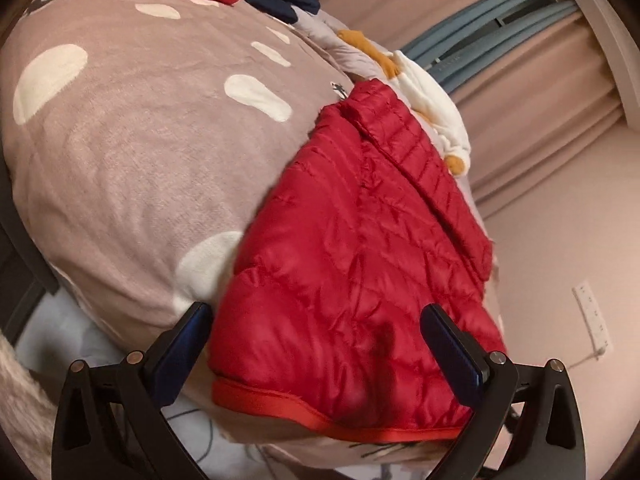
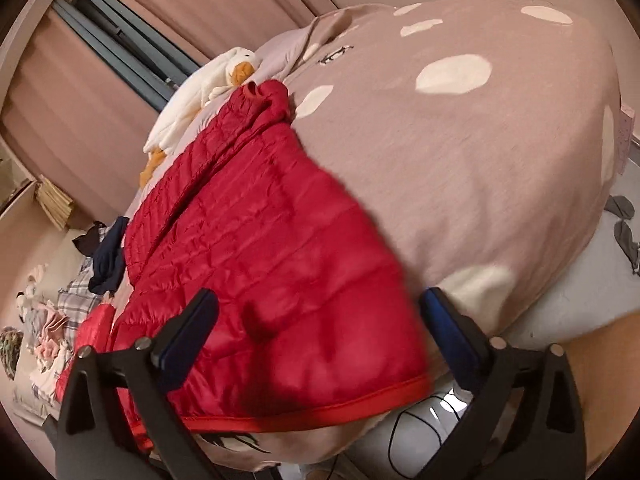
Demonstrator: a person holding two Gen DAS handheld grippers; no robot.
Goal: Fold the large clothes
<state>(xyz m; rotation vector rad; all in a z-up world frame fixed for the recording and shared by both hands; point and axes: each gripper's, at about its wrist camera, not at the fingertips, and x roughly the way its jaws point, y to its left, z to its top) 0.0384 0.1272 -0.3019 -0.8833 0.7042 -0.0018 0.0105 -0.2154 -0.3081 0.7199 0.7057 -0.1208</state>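
Red quilted jacket (image 1: 352,264) lying along the bed (image 1: 132,152) edge; left gripper (image 1: 316,340) and right gripper (image 2: 320,328) hovering, fingers wide, empty. Next: gripping the hem, likely.

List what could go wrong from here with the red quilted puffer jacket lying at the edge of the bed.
1. The red quilted puffer jacket has its orange-trimmed hem at the edge of the spotted pink-brown duvet; the slick fabric could slide off.
2. Both the left gripper and right gripper stand open around the hem, so closing might also pinch the duvet.
3. The white plush duck beside the collar could get dragged.
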